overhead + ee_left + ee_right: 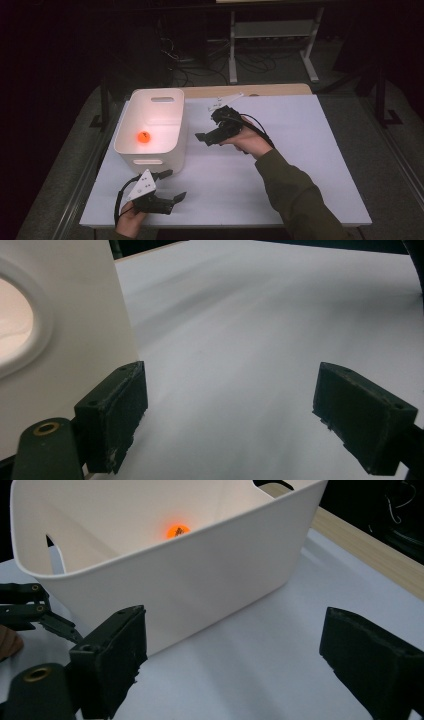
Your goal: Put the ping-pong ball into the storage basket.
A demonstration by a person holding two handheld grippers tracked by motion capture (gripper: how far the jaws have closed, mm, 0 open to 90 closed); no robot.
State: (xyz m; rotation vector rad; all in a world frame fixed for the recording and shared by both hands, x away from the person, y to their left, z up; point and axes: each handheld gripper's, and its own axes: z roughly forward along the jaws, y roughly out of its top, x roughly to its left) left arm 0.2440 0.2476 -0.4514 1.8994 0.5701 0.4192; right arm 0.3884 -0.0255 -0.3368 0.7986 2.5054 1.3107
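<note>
1. The white bin point(150, 127) stands near the table's point(280, 165) left edge, closer to the far left corner than to the near one, with a handle slot cut into each short wall.
2. An orange ball point(144, 137) lies on the bin's floor, left of centre and apart from the walls; nothing else can be seen in the bin. In the right gripper view the ball point(177, 531) glows just above the bin's near rim point(200, 535).
3. The right gripper point(207, 136) hangs just beside the bin's right wall, its jaws spread with nothing between them, pointing at that wall. Judging by this, the ball looks already dropped in and the hand is free.
4. The left gripper point(170, 186) sits low at the table's near edge, by the bin's near right corner, jaws wide apart and empty. It looks parked clear of the work, close enough to steady the bin if needed.
5. In the left gripper view the bin's wall point(75, 340) stands just beside one jaw; whether they touch is unclear.
</note>
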